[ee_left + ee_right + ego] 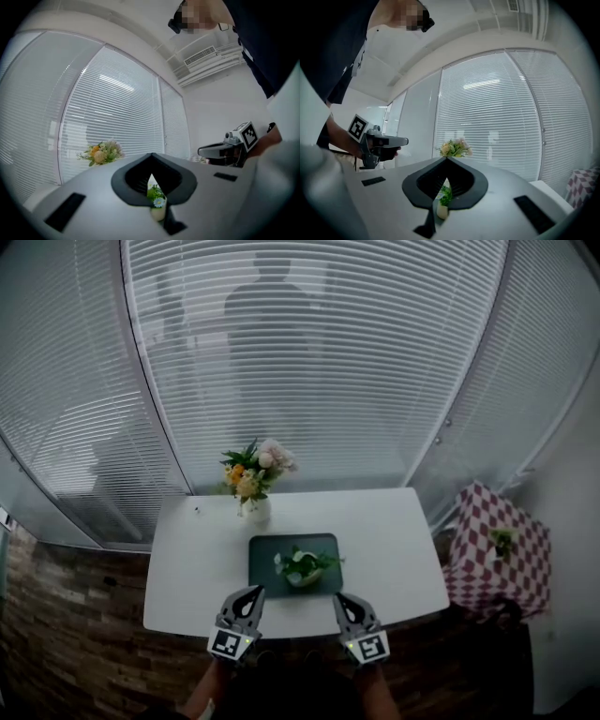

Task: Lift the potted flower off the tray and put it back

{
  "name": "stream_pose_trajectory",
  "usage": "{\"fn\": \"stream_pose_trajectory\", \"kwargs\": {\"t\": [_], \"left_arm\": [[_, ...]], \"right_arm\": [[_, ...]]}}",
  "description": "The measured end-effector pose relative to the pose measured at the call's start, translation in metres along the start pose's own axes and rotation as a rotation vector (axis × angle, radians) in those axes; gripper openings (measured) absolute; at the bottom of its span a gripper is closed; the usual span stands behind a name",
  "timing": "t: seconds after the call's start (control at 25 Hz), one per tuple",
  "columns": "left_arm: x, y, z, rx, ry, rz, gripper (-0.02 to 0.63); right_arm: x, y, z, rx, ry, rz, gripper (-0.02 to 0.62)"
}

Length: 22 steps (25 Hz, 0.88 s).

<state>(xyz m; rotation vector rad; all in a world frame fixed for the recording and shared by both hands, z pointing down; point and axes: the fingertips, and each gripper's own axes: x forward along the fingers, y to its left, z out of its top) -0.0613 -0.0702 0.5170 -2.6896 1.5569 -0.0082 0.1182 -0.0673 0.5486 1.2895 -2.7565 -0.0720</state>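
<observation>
the potted flower [302, 567] is seen untouched on the tray [267, 554], the left tool [255, 592] and right tool [339, 599] held clenched and empty short of it, so lifting is judged not begun.

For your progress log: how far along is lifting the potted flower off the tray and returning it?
Done: nothing visible; the potted flower sits on the tray. In hand: left tongs and right tongs, shut and empty, short of it. Left: lift, replace.

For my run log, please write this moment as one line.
left claw: shut, empty | right claw: shut, empty | potted flower: on tray
</observation>
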Motion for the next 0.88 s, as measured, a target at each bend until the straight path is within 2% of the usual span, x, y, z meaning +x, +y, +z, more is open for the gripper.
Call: {"fn": "stream_pose_trajectory", "kwargs": {"t": [0.16, 0.36, 0.68, 0.88], "left_arm": [[-0.001, 0.001, 0.004, -0.018, -0.003, 0.016, 0.006], [0.002, -0.002, 0.004, 0.001, -0.009, -0.004, 0.006], [0.001, 0.000, 0.004, -0.023, -0.007, 0.014, 0.006], [0.005, -0.002, 0.001, -0.028, -0.003, 0.007, 0.006]], "right_arm": [[-0.006, -0.003, -0.020, -0.027, 0.113, 0.006, 0.004], [0.000, -0.006, -0.006, 0.022, 0.008, -0.011, 0.003], [-0.003, -0.007, -0.014, 0.005, 0.064, -0.005, 0.003], [0.000, -0.008, -0.009, -0.003, 0.018, -0.004, 0.003]]}}
